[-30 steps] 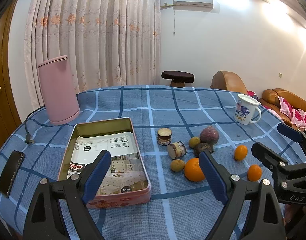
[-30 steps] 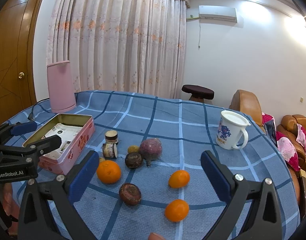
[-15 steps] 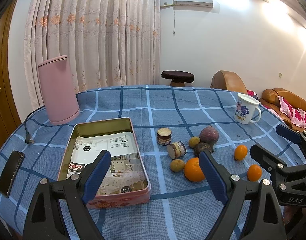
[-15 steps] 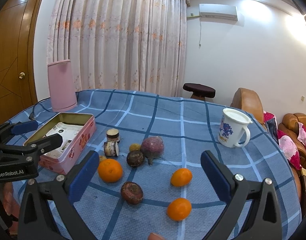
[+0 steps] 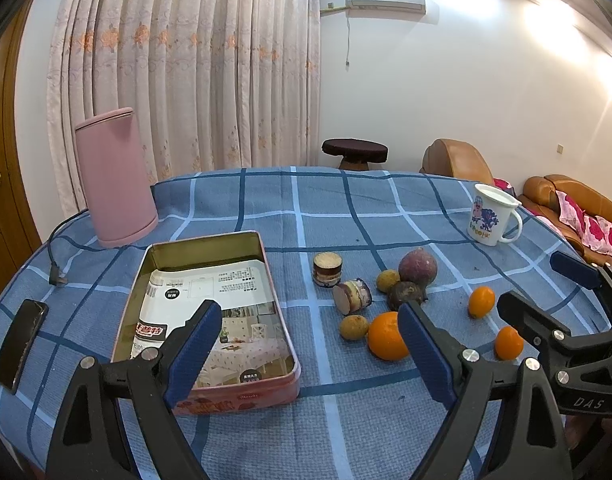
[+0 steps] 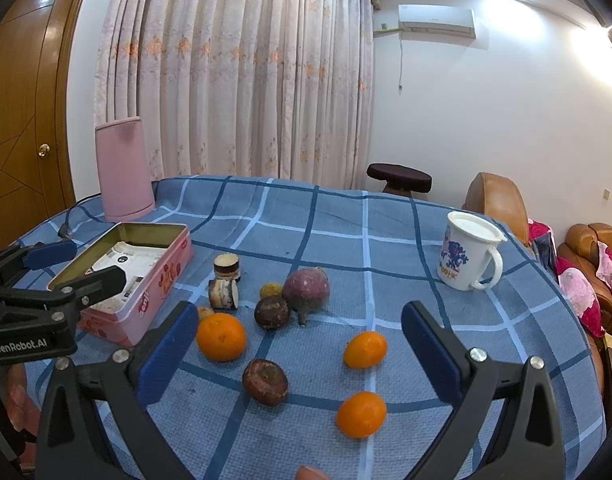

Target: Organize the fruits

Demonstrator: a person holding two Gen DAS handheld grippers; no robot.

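both grippers hover over the near edge of the table (image 5: 346,208), and neither holds anything. the left gripper (image 5: 306,354) has its jaws spread wide over the near end of the tin (image 5: 281,332). the right gripper (image 6: 301,354) is just as wide apart, with the loose fruit framed between its pads.

the fruit lies scattered on the blue checked cloth to the right of the tin, none of it inside yet. the big orange (image 6: 221,336) sits nearest the tin. a purple fruit (image 6: 306,288) and a dark one (image 6: 271,311) touch each other behind it, and another dark one (image 6: 265,381) lies closer to the right gripper. two small oranges (image 6: 365,349) (image 6: 361,414) lie apart to the right. two short jars (image 6: 227,266) stand and lie among the fruit, and a mug (image 6: 468,256) stands well off at the far right.

the task looks barely started, with the tin holding only a printed sheet.

the risks are plain enough. round fruit on cloth would likely roll if a pad nudges it off centre, and the small oranges lie nearer the table's edge than the rest. the purple and dark fruits touch, so closing on one could shove the other. the jars lie close to the fruit and could be knocked or grabbed by mistake. the two grippers are close together, so both reaching for the tin could make them collide.
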